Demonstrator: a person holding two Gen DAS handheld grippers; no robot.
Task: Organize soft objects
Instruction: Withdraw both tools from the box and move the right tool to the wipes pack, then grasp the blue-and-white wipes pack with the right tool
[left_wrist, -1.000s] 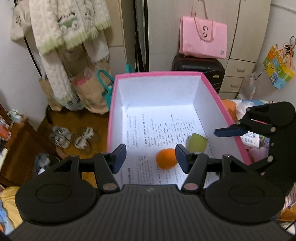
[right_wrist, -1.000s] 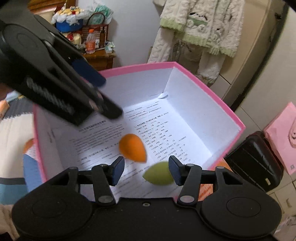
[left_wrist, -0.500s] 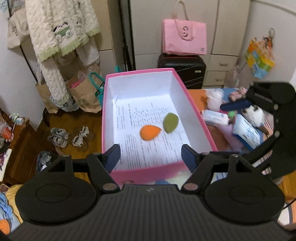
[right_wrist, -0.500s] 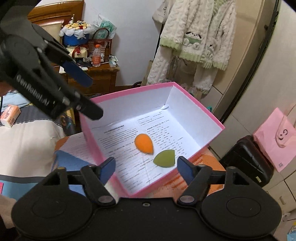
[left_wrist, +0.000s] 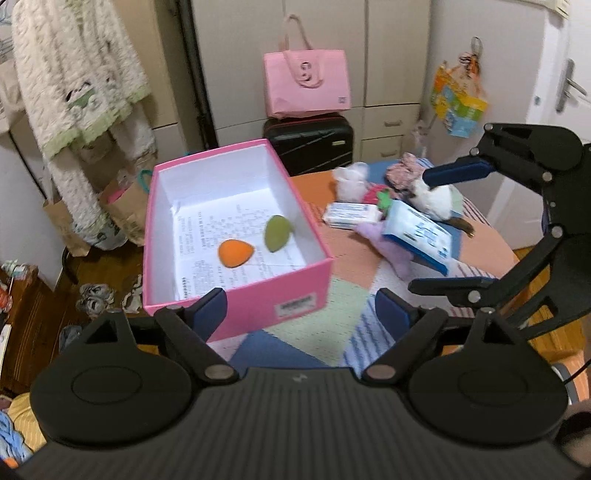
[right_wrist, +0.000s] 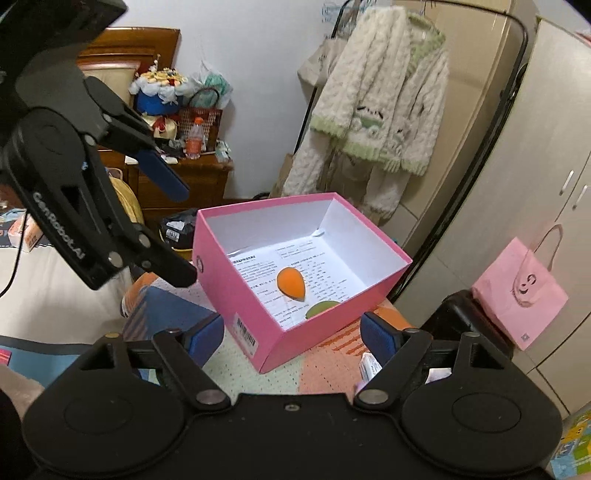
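**Two sponges boxed, a heap left to sort**

Bedroom clutter frames the work: a fleece robe (right_wrist: 373, 122) on a rack, wardrobe doors, a pink bag (left_wrist: 306, 83) on a black suitcase (left_wrist: 308, 144). Nearer, a patchwork-covered table (left_wrist: 332, 325) carries the pink box (left_wrist: 236, 236) at its left side. Inside, on printed paper, lie an orange sponge (left_wrist: 235, 252) and a green sponge (left_wrist: 277, 233), close together but apart — that part looks done. Right of the box, a heap of soft items (left_wrist: 399, 210) — plush toys, tissue packs, purple cloth — is not yet boxed, so most of the sorting seems left. Both tools hover short of the box: the left gripper (left_wrist: 301, 308) and the right gripper (right_wrist: 291, 332) have jaws spreading wide, with nothing between them.
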